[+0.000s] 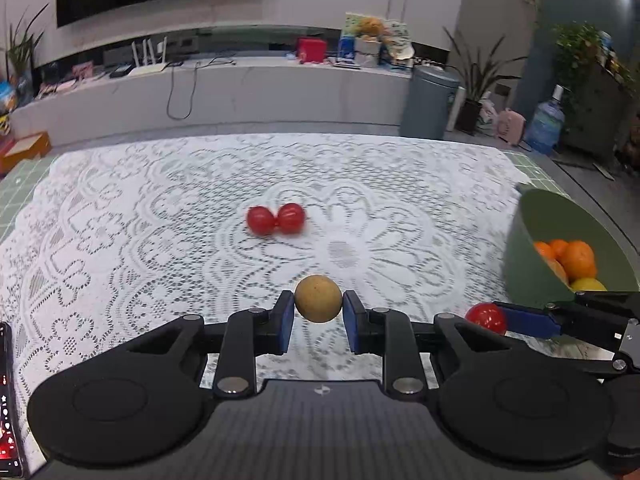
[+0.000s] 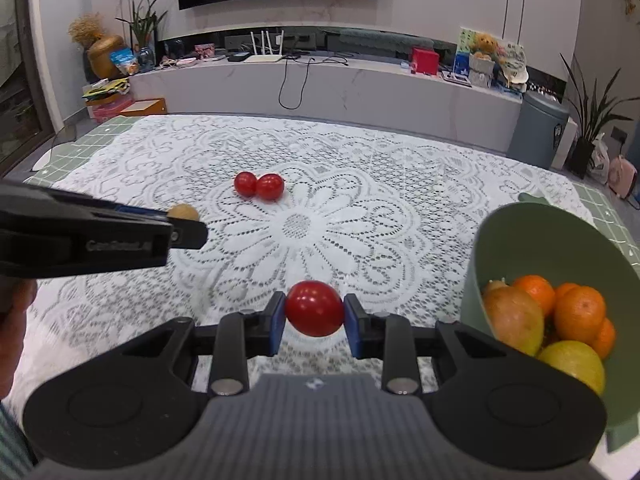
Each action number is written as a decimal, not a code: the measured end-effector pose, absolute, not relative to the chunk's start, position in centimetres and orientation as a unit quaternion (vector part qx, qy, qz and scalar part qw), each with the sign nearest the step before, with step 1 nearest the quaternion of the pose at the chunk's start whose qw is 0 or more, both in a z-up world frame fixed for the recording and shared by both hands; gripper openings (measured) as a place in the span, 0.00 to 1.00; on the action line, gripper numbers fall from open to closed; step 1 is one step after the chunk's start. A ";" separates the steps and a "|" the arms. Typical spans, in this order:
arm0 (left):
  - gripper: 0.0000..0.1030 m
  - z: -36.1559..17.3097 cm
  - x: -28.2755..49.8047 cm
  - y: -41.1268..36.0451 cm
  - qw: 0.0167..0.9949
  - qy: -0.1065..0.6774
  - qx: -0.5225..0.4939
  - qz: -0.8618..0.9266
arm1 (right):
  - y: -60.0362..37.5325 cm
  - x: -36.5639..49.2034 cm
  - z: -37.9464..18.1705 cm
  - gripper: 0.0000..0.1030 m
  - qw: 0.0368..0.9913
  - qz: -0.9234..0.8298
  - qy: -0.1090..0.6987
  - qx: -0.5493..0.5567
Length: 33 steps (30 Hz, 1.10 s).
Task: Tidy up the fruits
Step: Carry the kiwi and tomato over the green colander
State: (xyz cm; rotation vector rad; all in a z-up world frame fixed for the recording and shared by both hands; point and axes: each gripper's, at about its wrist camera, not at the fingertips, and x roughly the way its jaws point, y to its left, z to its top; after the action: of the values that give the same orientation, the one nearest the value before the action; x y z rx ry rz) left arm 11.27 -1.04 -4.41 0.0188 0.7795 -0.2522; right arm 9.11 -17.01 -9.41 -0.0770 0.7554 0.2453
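My left gripper (image 1: pixel 318 312) is shut on a small round tan fruit (image 1: pixel 318 298), held just above the lace tablecloth; the fruit also shows in the right wrist view (image 2: pixel 183 213). My right gripper (image 2: pixel 314 318) is shut on a red tomato (image 2: pixel 314 308), which also shows in the left wrist view (image 1: pixel 486 317). Two more red tomatoes (image 1: pixel 275 219) lie touching each other at the table's middle, also in the right wrist view (image 2: pixel 259 186). A green bowl (image 2: pixel 520 240) at the right holds oranges (image 2: pixel 580 312), a mango and a yellow fruit.
The white lace tablecloth (image 2: pixel 320 232) covers a green grid mat (image 2: pixel 92 140). A phone (image 1: pixel 6 400) lies at the left edge. Beyond the table stand a low white bench, a grey bin (image 1: pixel 430 100) and potted plants.
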 end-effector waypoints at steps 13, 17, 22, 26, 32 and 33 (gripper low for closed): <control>0.28 -2.9 8.8 -5.4 0.914 0.366 0.035 -0.170 | -20.4 5.1 -7.8 0.27 0.936 0.095 0.337 -0.039; 0.28 -2.5 8.3 -7.1 0.912 0.362 0.045 -0.190 | -21.8 4.3 -7.5 0.27 0.939 0.080 0.334 -0.031; 0.28 -2.2 8.2 -9.1 0.909 0.357 0.058 -0.206 | -23.6 3.6 -7.2 0.27 0.942 0.055 0.330 -0.017; 0.28 -1.6 8.4 -10.3 0.909 0.350 0.061 -0.218 | -25.0 3.2 -6.8 0.27 0.947 0.035 0.320 -0.010; 0.28 -0.9 8.9 -12.0 0.906 0.346 0.062 -0.235 | -27.1 3.0 -5.9 0.27 0.952 0.005 0.305 -0.004; 0.28 -0.8 8.9 -12.4 0.906 0.346 0.063 -0.238 | -27.5 2.9 -5.8 0.27 0.953 0.002 0.303 -0.004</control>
State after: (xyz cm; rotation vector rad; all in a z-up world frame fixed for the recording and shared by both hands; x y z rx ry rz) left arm 8.94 -12.40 -0.85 0.1291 0.7139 -0.4908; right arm 2.95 -27.46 -5.78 -0.0086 0.6159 0.0034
